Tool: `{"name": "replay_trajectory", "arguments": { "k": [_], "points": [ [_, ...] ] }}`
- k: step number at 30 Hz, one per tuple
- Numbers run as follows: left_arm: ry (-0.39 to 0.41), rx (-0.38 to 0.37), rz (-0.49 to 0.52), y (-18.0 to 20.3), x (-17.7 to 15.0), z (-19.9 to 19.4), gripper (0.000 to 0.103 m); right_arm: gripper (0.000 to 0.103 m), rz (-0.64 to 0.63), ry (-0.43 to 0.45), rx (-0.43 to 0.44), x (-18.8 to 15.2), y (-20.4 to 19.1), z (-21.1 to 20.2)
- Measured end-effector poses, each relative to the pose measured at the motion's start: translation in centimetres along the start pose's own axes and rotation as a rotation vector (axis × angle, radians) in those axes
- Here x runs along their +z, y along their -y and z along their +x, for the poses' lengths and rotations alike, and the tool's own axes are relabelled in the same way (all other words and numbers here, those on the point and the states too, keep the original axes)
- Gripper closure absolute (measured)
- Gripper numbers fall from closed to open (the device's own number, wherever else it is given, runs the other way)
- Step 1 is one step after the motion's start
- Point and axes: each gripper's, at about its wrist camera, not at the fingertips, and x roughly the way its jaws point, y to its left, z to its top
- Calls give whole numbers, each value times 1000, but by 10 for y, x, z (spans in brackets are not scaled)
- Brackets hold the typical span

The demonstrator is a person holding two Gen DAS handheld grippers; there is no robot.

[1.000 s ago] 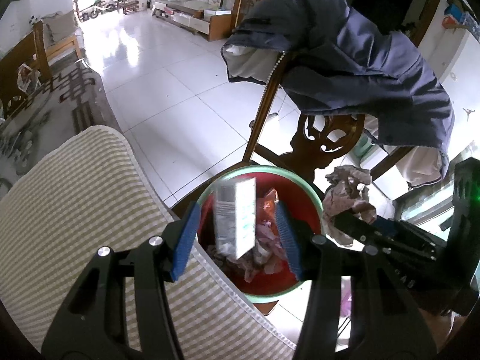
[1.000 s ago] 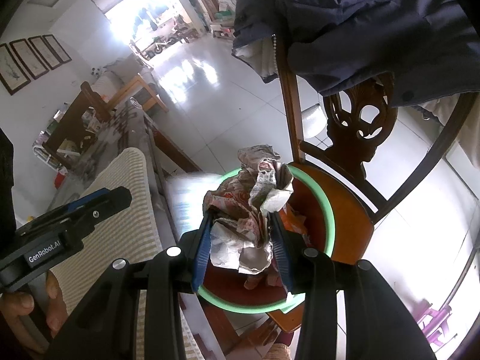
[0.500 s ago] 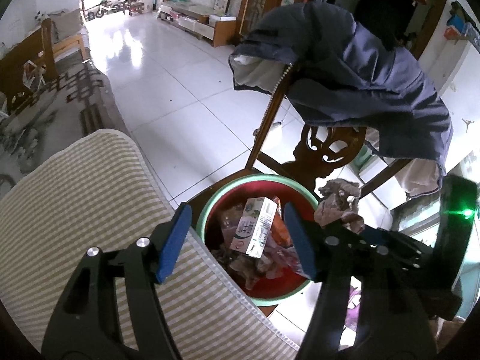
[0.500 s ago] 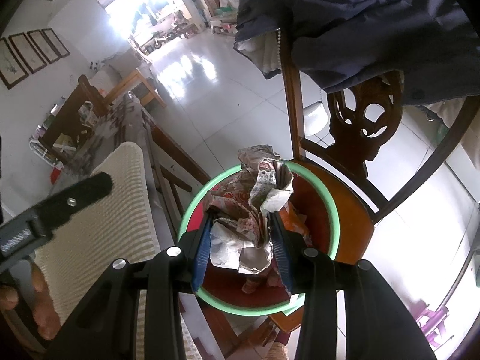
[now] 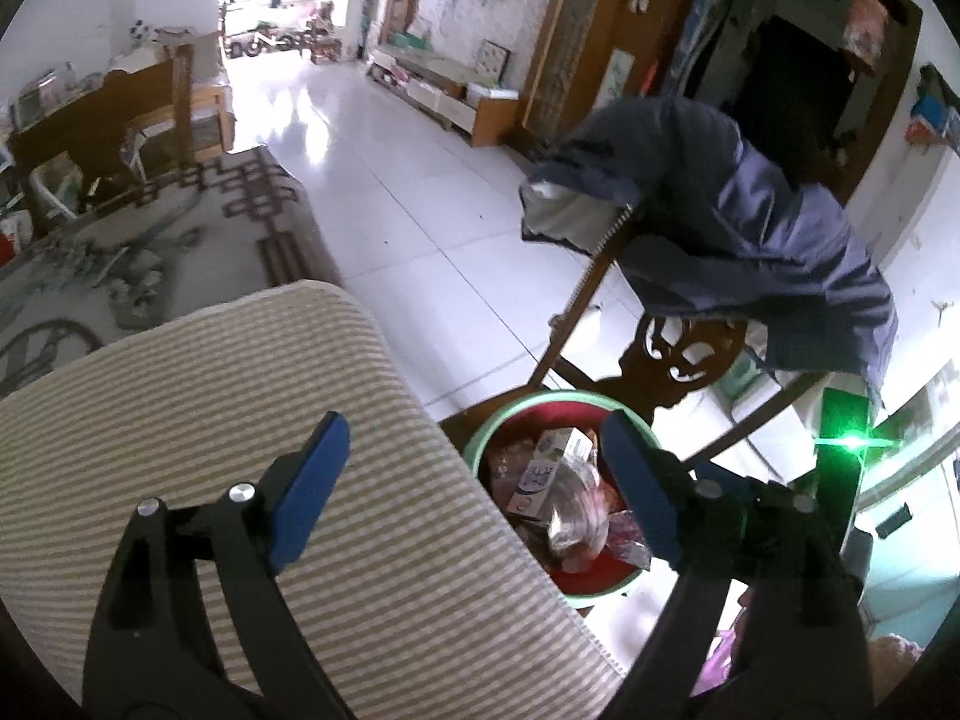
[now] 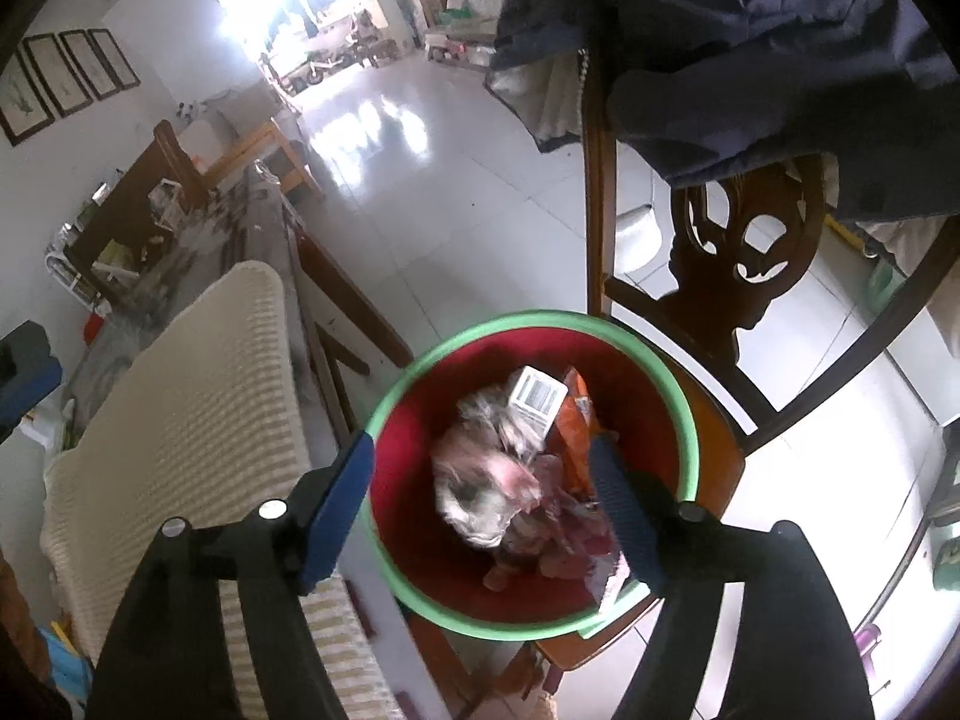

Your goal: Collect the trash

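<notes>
A red basin with a green rim (image 6: 684, 414) stands on a wooden chair seat and holds trash. My right gripper (image 6: 483, 504) hangs just above it, jaws opening, pads clear of everything. Below them a crumpled paper wad (image 6: 480, 492), blurred, lies loose among the trash in the basin. A small white carton (image 6: 537, 396) and an orange wrapper (image 6: 576, 414) lie beside it. My left gripper (image 5: 477, 480) is back over the striped cushion, jaws opening wide, nothing between them. From there the basin (image 5: 522, 414), carton (image 5: 543, 471) and wad (image 5: 576, 510) show past the right finger.
A striped cushion (image 5: 240, 420) fills the near left, right against the basin. The carved chair back (image 6: 738, 252) with a dark blue jacket (image 6: 750, 48) rises behind the basin. White tiled floor (image 5: 384, 168) stretches beyond. The right gripper's body with its green light (image 5: 840, 450) is at the right.
The left gripper let the carton drop into the basin, then opened wider and drew back over the cushion. The right gripper opened and the paper wad dropped into the basin.
</notes>
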Motion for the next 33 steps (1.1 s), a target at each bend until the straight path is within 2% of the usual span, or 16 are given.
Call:
{"name": "replay_trajectory", "arguments": {
  "k": [2, 7, 10, 13, 15, 18, 20, 21, 22, 25, 27, 31, 33],
  "points": [
    [14, 6, -16, -10, -2, -9, 19, 27, -4, 12, 5, -3, -9, -5],
    [97, 39, -45, -36, -8, -39, 5, 20, -25, 69, 12, -13, -41, -28],
    [161, 54, -47, -53, -13, -62, 5, 17, -63, 132, 11, -19, -68, -49],
    [219, 74, -25, -68, -19, -86, 5, 7, -97, 231, 22, -26, -100, -74],
    [284, 105, 6, -80, -25, -109, 5, 7, -104, 282, 38, -30, -117, -86],
    [364, 153, 39, -95, -35, -137, 5, 7, -104, 397, 72, -40, -148, -107],
    [407, 184, 43, -112, -44, -158, 5, 7, -111, 550, 54, -54, -171, -128],
    [411, 188, 39, -117, -46, -163, 5, 7, -118, 649, 34, -64, -185, -140],
    [412, 186, 33, -126, -49, -171, 5, 7, -125, 706, 23, -70, -195, -146],
    [419, 192, 13, -147, -56, -187, 5, 7, -138, 818, 2, -89, -221, -155],
    [436, 215, -8, -160, -60, -197, 5, 7, -170, 824, -30, -97, -236, -153],
    [418, 222, -55, -180, -62, -209, 5, 7, -250, 669, 24, -101, -264, -136],
    [414, 220, -69, -188, -64, -213, 5, 7, -244, 648, 29, -104, -269, -132]
  ]
}}
